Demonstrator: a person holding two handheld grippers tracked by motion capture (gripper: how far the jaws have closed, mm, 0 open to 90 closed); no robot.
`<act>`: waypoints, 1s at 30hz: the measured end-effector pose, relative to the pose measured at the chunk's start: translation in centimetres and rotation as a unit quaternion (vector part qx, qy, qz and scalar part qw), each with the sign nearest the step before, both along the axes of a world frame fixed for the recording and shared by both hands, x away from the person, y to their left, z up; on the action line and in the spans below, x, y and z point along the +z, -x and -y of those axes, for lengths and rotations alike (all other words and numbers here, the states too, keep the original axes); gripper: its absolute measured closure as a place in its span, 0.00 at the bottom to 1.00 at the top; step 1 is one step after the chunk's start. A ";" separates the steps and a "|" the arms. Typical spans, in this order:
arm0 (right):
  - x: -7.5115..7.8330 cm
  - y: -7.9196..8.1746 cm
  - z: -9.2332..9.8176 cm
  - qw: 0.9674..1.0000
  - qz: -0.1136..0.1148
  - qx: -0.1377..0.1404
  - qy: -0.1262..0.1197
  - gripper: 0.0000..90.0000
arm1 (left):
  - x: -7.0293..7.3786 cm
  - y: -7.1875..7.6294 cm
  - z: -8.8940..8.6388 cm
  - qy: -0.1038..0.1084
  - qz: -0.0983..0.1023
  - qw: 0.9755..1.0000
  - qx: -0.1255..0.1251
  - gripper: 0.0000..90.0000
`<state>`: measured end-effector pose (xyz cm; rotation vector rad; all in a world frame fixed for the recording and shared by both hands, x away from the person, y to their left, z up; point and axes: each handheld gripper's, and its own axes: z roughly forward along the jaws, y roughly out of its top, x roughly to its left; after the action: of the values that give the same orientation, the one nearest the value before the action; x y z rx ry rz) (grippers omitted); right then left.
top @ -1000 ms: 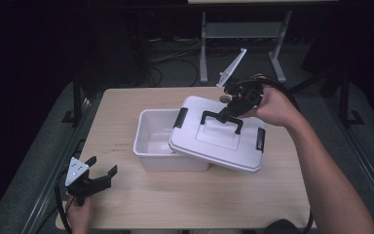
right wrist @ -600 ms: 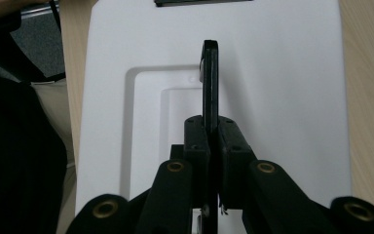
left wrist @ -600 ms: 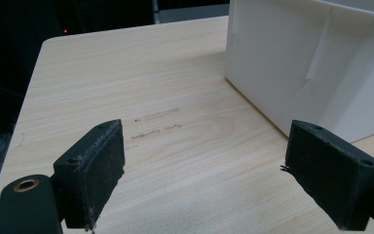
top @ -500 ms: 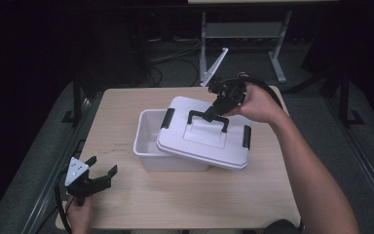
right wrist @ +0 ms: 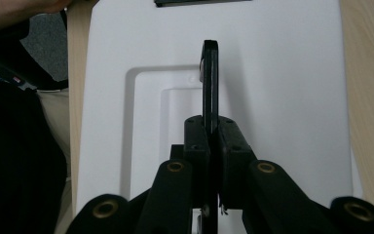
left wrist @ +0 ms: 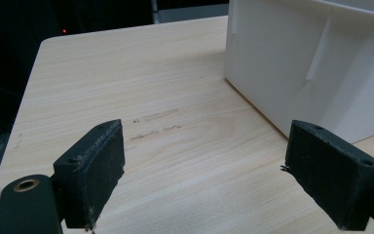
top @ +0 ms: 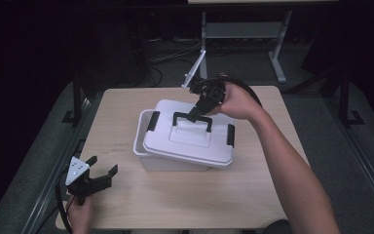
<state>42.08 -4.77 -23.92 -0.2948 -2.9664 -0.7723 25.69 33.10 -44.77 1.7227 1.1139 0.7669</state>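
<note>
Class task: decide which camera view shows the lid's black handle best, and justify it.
The high view: the handle shows whole, arching above the white lid, pinched by the right claw. The right gripper view shows it edge-on; the left gripper view gives the box wall.

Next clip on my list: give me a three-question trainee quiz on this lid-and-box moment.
1. True or false: the right gripper is shut on the lid's black handle.
2. The left gripper is: A) open above bare table B) clamped on the box C) holding a latch.
3. Does the white lid sit square on the white box?

Key
1. True; the right gripper view shows the handle pinched between the pads.
2. A.
3. No; it lies skewed, leaving the box's left rim uncovered.
</note>
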 end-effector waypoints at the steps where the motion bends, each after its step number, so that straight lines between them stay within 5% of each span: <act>1: -0.1 -0.2 -0.3 1.000 0.000 0.001 0.002 0.94 | 0.0 0.0 0.0 0.001 0.000 1.000 0.000 0.15; 13: -1.4 -2.8 -3.8 0.999 -0.017 0.021 0.021 0.94 | 0.0 -0.1 -0.2 0.002 0.001 1.000 0.000 0.15; 30: -2.8 -4.8 -5.9 0.999 -0.026 0.031 0.026 0.94 | 0.0 0.0 -0.3 0.007 0.002 1.000 0.002 0.15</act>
<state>46.84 1.18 -26.72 -0.2200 -2.9354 -0.6716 25.72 33.37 -44.76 1.7077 1.1166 0.7631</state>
